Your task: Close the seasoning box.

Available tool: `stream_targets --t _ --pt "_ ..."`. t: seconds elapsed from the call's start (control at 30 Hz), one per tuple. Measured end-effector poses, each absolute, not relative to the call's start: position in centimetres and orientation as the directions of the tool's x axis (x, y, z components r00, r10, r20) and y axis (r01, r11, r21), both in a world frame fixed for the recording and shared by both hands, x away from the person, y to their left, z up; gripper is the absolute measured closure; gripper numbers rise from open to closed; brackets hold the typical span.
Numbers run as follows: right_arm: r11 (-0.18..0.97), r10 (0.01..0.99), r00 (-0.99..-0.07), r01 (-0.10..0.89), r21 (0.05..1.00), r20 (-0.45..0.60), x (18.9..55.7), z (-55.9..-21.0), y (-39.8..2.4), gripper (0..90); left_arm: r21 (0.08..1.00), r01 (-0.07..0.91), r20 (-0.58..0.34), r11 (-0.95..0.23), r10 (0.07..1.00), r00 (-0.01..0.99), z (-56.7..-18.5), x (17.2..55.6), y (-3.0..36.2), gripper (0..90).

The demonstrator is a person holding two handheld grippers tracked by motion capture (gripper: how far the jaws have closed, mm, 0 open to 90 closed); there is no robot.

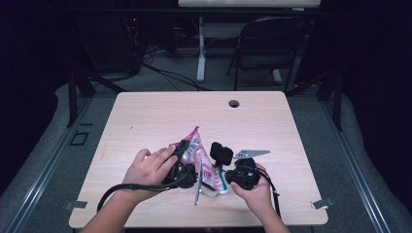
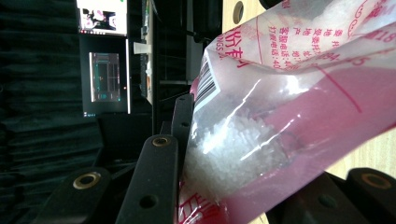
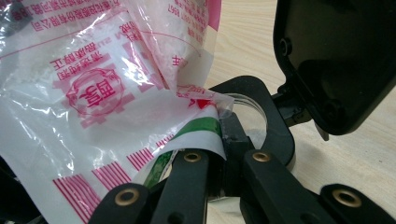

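Black jaws and frame edges cut off the pink-printed bag [image 3: 107, 79].

The plastic bag of granules [image 1: 200, 156] lies on the worktop [image 1: 160, 114] near its front edge, between the left gripper [image 1: 180, 165] on its left and the right gripper [image 1: 239, 174] on its right. A cable hole [image 1: 233, 103] sits near the worktop's far edge; behind the worktop stands a folding chair [image 1: 267, 46]
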State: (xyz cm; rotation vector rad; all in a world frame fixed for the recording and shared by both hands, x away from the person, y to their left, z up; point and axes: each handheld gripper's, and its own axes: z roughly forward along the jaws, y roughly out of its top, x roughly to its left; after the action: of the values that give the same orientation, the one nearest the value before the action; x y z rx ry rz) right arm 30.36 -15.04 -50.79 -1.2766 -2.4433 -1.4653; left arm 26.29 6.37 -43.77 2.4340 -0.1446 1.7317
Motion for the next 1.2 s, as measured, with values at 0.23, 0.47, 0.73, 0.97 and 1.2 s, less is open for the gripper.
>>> stream_targets --t 0.23,0.47,0.73,0.97,1.2 --pt "0.225 0.634 -0.666 0.646 0.730 0.393 30.3 -50.7 -15.0 89.7 0.068 -0.167 0.944 -0.984 0.010 0.330 -43.8 26.2 6.5 73.9" --pt "0.226 0.636 -0.670 0.636 0.737 0.383 30.2 -50.7 -14.9 89.7 0.068 -0.173 0.948 -0.983 0.010 0.317 -43.9 25.9 6.6 73.9" --pt "0.234 0.643 -0.674 0.625 0.745 0.364 30.0 -50.6 -14.8 89.8 0.077 -0.182 0.953 -0.980 0.018 0.303 -44.1 25.5 6.9 74.0" --pt "0.252 0.654 -0.680 0.610 0.752 0.333 29.7 -50.5 -14.5 89.9 0.096 -0.181 0.955 -0.979 0.039 0.293 -44.8 25.3 7.5 74.1" --pt "0.261 0.660 -0.685 0.595 0.761 0.309 29.4 -50.3 -14.6 89.9 0.120 -0.188 0.959 -0.975 0.065 0.275 -45.2 25.0 7.9 74.2"
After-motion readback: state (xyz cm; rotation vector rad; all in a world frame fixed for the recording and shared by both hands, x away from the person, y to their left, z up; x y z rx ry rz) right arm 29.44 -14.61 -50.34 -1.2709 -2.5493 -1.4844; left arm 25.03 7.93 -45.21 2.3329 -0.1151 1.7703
